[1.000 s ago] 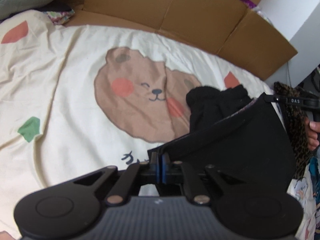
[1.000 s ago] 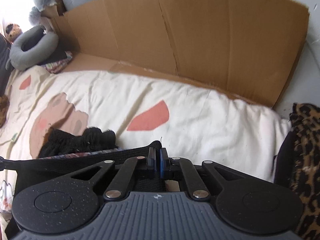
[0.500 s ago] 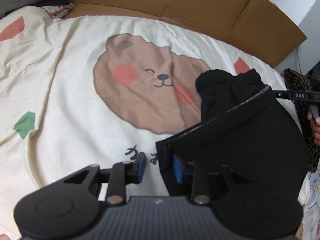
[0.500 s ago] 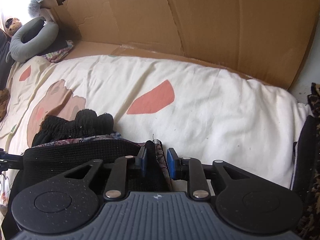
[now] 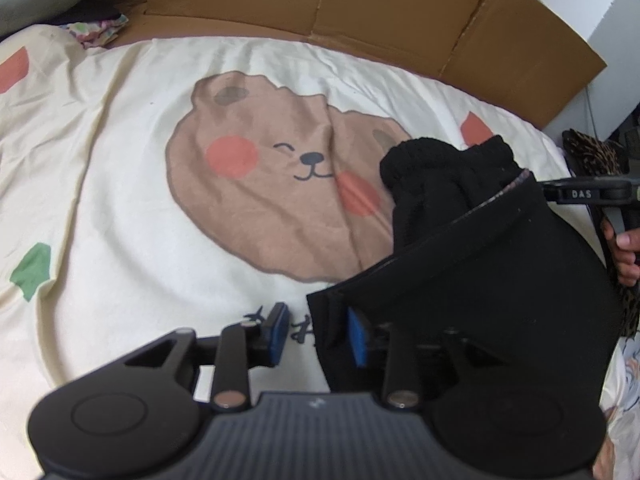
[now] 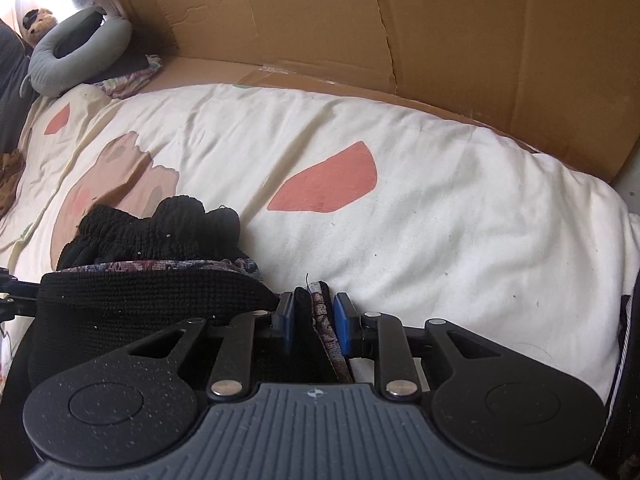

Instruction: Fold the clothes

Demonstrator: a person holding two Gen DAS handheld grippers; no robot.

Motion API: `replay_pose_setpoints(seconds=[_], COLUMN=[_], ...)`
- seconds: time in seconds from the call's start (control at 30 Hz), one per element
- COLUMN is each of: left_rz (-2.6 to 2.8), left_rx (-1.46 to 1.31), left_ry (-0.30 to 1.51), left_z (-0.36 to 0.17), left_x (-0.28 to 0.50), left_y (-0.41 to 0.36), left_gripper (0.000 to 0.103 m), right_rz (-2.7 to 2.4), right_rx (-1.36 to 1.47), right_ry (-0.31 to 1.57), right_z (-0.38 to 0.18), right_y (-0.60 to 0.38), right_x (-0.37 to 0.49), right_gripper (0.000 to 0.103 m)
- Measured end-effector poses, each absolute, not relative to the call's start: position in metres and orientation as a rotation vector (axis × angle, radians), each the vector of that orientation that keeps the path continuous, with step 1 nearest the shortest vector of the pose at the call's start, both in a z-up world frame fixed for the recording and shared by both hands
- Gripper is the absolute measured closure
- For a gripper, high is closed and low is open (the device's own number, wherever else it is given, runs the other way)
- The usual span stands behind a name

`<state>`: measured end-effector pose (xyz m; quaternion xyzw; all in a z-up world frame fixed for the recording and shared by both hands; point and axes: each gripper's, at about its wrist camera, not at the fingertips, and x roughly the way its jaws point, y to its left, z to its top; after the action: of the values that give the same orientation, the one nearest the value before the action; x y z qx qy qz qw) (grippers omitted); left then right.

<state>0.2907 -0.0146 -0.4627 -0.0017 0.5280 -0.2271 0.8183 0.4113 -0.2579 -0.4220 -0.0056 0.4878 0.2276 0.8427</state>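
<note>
- With both grippers parted, I judge the step in hand to be letting go of the black garment (image 5: 480,280) on the bed (image 5: 120,200), with one layer doubled over another.
- My left gripper (image 5: 316,330) stands wide; the garment's near corner drapes over its right finger, and the left finger is bare above the bear print (image 5: 280,184).
- My right gripper (image 6: 314,320) is narrowly parted, with the garment's edge and its patterned lining standing loose between the pads, not pinched.
- Ahead of both grippers a bunched, ribbed part of the garment pokes out beyond the folded edge.
- The cardboard (image 6: 400,32) stands well beyond, along the far side of the bed.
- Next, as I read it: draw both grippers back clear without dragging cloth along, the left especially. Whether a further fold is due, I cannot tell.
</note>
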Motion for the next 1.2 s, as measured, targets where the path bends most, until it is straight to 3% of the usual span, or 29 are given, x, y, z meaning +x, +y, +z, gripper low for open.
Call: replay_pose_setpoints(seconds=[0.07, 0.13, 0.23, 0.83, 1.2], left_rz=[-0.502, -0.507, -0.493, -0.458, -0.478], left_rx=[-0.013, -0.029, -0.049, -0.131, -0.085], left_ry=[1.128, 1.132, 1.114, 0.952, 0.923], left_z=[-0.463, -0.463, -0.459, -0.380, -0.377], left_x=[0.291, 0.290, 0.289, 0.279, 0.307], left_y=[-0.015, -0.014, -0.011, -0.002, -0.021], left_gripper=[0.094, 0.095, 0.097, 0.097, 0.098], right_rz=[0.476, 0.465, 0.448, 0.332, 0.267], right_rx=[-0.007, -0.001, 0.008, 0.158, 0.165], right_ry=[1.028, 1.021, 1.011, 0.832, 0.811], right_z=[-0.420, -0.417, -0.411, -0.336, -0.332], right_y=[-0.259, -0.259, -0.260, -0.309, -0.320], right_x=[0.411, 0.410, 0.408, 0.373, 0.382], right_gripper=[0.085, 0.093, 0.095, 0.095, 0.095])
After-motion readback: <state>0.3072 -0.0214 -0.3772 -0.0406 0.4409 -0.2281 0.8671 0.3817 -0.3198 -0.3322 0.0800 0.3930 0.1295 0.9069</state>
